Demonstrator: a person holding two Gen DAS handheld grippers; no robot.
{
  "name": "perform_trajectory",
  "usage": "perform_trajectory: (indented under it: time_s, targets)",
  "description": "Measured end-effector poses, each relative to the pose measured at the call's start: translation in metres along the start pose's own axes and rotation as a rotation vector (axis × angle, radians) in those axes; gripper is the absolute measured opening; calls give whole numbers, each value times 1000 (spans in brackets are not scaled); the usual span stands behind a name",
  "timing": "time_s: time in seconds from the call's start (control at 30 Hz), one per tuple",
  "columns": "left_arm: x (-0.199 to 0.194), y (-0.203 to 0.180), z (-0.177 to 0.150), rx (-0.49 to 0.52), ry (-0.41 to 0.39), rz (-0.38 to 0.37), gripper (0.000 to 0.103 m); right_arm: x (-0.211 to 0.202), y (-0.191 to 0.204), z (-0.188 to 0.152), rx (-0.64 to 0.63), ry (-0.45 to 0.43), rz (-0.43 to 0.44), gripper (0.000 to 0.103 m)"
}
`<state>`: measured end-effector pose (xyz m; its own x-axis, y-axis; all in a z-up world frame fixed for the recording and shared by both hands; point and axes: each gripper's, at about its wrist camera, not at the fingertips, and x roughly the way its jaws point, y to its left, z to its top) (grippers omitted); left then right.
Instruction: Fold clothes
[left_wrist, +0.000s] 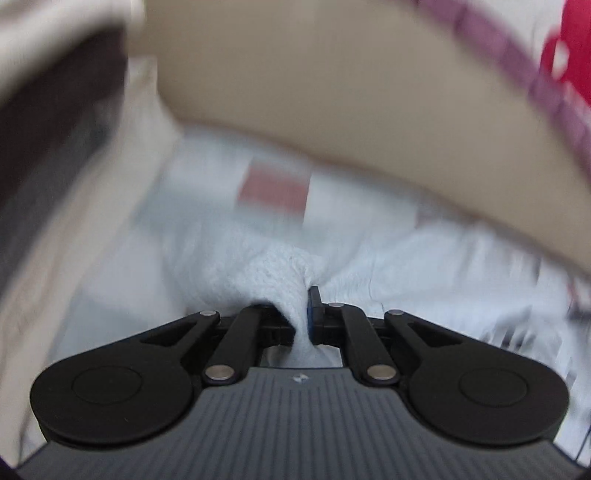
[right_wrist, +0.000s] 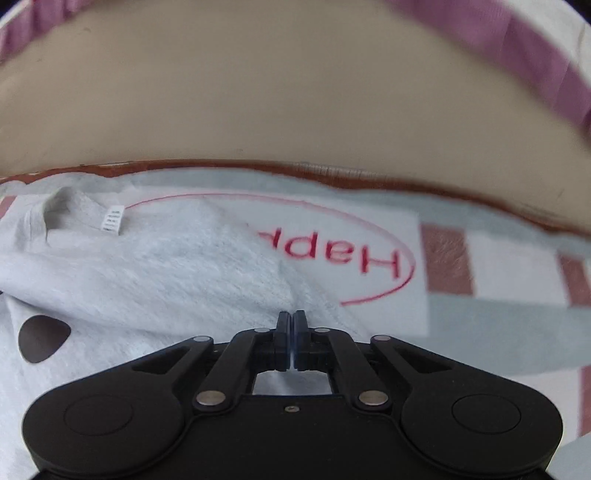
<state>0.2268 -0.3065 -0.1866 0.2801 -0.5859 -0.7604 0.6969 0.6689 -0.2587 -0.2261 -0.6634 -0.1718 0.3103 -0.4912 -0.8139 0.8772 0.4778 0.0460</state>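
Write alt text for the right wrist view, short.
The right gripper, jaws shut with nothing visibly between them, sits over a light grey sweatshirt lying on a checked cloth printed with a red oval and upside-down lettering. The sweatshirt's collar and white neck label are at upper left; a beige floor lies beyond.

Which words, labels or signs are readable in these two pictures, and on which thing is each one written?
"Happ": red letters, seen upside down inside a red oval on the checked cloth; the grey garment covers the rest of the word.
White neck label of the grey garment: its print is too small to read.
Small mark on the left gripper's body: not readable.
Left wrist view: otherwise too blurred, no text.
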Motion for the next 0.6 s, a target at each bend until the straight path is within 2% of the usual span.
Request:
perform_trajectory:
  time_s: [0.1, 0.17, 0.27, 0.33, 0.37, 0.43, 0.47, 0.5, 0.53, 0.6]
  targets:
    - [-14, 6, -15, -14, 54, -64, 5, -36, -5, -1, 49, -111, -2, 1]
    - [-25, 12, -23, -41, 91, -106, 5, -53, -11, -7, 91, -122, 8, 1]
    - [-32, 24, -30, -82, 144, -150, 5, -63, -15, -23, 84, -73, -35, 0]
    - [-32, 29, -33, -79, 175, -167, 7, -60, -18, -32, 72, -30, -105, 0]
    - [-33, 30, -34, -68, 186, -172, 13, -58, -19, -35, 68, -7, -147, 0]
    - [-42, 27, -29, -4, 171, -168, 24, -51, -27, -41, 80, 36, -219, 0]
    - [-50, 29, -24, -10, 134, -194, 30, -50, -32, -43, 100, 30, -238, 1]
    - [-58, 32, -18, -16, 96, -220, 34, -51, -36, -45, 106, 6, -222, 2]
    - [-66, 35, -14, -22, 57, -246, 36, -57, -36, -45, 97, -21, -173, 7]
    - [-76, 39, -9, -12, -17, -263, 49, -63, -27, -43, 83, -52, -79, 9]
